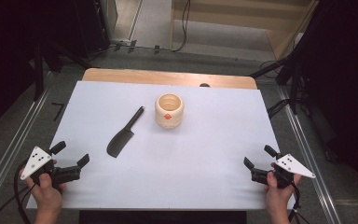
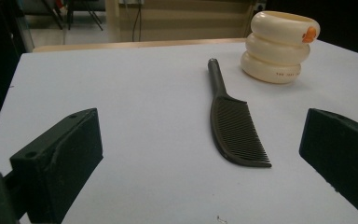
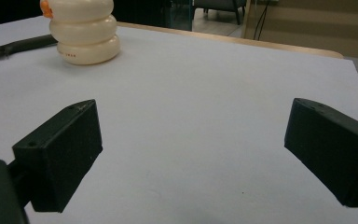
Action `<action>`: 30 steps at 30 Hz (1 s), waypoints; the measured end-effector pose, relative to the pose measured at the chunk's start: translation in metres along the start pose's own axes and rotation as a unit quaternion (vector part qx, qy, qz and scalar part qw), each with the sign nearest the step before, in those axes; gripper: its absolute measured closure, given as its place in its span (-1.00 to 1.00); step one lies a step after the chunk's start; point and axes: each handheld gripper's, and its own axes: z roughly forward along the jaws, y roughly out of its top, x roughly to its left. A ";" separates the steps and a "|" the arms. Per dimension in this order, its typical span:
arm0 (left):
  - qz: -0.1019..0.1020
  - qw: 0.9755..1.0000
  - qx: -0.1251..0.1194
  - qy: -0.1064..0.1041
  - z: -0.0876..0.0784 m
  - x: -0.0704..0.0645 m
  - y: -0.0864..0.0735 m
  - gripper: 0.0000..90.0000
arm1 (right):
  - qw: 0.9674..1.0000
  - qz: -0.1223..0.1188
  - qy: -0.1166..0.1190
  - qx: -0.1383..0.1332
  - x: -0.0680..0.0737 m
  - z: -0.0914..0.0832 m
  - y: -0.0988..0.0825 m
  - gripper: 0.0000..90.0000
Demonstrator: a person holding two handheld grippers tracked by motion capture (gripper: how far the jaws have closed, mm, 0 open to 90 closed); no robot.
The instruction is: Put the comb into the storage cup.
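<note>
A black comb (image 1: 125, 134) lies flat on the white table top (image 1: 196, 177), left of centre, with its handle pointing away towards the back. A cream ribbed pot (image 1: 169, 110) with an orange mark stands upright just right of the handle. My left gripper (image 1: 71, 153) is held at the near left corner, open and empty. In the left gripper view, the comb (image 2: 235, 128) and the pot (image 2: 279, 46) lie beyond its jaws. My right gripper (image 1: 259, 157) is at the near right, open and empty. In the right gripper view, the pot (image 3: 84, 32) stands far off at the upper left, with the comb's handle (image 3: 18, 46) beside it.
A strip of bare wood (image 1: 168, 77) runs along the table's back edge, with a small dark spot (image 1: 204, 85) on it. Metal rails (image 1: 14, 144) run along the floor on both sides. Cables (image 1: 184, 28) lie on the floor behind the table.
</note>
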 end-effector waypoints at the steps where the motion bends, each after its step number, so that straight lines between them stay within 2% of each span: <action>1: 0.000 1.000 0.000 0.000 0.000 0.000 0.000 -1.00 | 1.000 -0.002 0.001 -0.001 0.000 0.000 0.000 -0.95; 5: 0.005 1.000 0.002 0.003 0.000 -0.002 0.002 -1.00 | 1.000 -0.006 0.003 -0.002 0.001 -0.001 0.000 -0.95; 7: -0.005 1.000 -0.002 -0.008 0.000 -0.001 0.006 -1.00 | 1.000 -0.007 0.008 -0.002 0.002 0.000 0.000 -0.95; 9: -0.005 1.000 -0.004 -0.012 0.001 -0.001 0.007 -1.00 | 1.000 -0.008 0.008 -0.002 0.002 0.000 0.000 -0.95; 10: -0.002 1.000 0.000 -0.019 0.002 -0.004 0.014 -1.00 | 1.000 -0.011 0.008 -0.001 0.003 0.000 0.000 -0.95; 11: 0.004 1.000 0.001 -0.008 0.003 -0.007 0.018 -0.99 | 1.000 -0.012 0.009 -0.001 0.003 0.000 0.000 -0.95; 12: 0.005 1.000 -0.002 0.000 0.003 -0.010 0.021 -0.85 | 1.000 -0.013 0.010 0.000 0.003 0.000 0.000 -0.95; 15: 0.005 1.000 0.003 -0.004 0.006 -0.014 0.029 -0.43 | 1.000 -0.016 0.012 0.000 0.004 0.000 0.000 -0.95; 16: 0.002 1.000 0.006 -0.010 0.007 -0.015 0.031 -0.23 | 1.000 -0.016 0.013 0.001 0.004 0.000 0.000 -0.95; 19: 0.003 1.000 0.023 -0.013 0.015 -0.017 0.037 0.30 | 1.000 -0.017 0.014 0.001 0.004 0.000 0.000 -0.95; 20: -0.002 0.999 0.031 -0.015 0.018 -0.017 0.039 0.47 | 1.000 -0.017 0.016 0.001 0.004 0.000 0.000 -0.95; 23: -0.012 0.999 0.047 -0.015 0.028 -0.017 0.046 0.86 | 1.000 -0.016 0.018 0.000 0.004 0.000 0.000 -0.94; 24: -0.012 0.999 0.047 -0.015 0.028 -0.017 0.046 0.94 | 1.000 -0.016 0.018 0.000 0.004 0.000 0.000 -0.94; 25: -0.015 0.998 0.052 -0.021 0.037 -0.016 0.050 1.00 | 1.000 -0.017 0.020 0.000 0.004 0.000 0.000 -0.94; 27: -0.013 0.998 0.056 -0.026 0.041 -0.016 0.053 1.00 | 1.000 -0.018 0.021 0.000 0.004 0.000 0.000 -0.94; 30: -0.008 0.997 0.064 -0.032 0.059 -0.019 0.062 1.00 | 1.000 -0.020 0.022 0.001 0.005 0.000 0.000 -0.94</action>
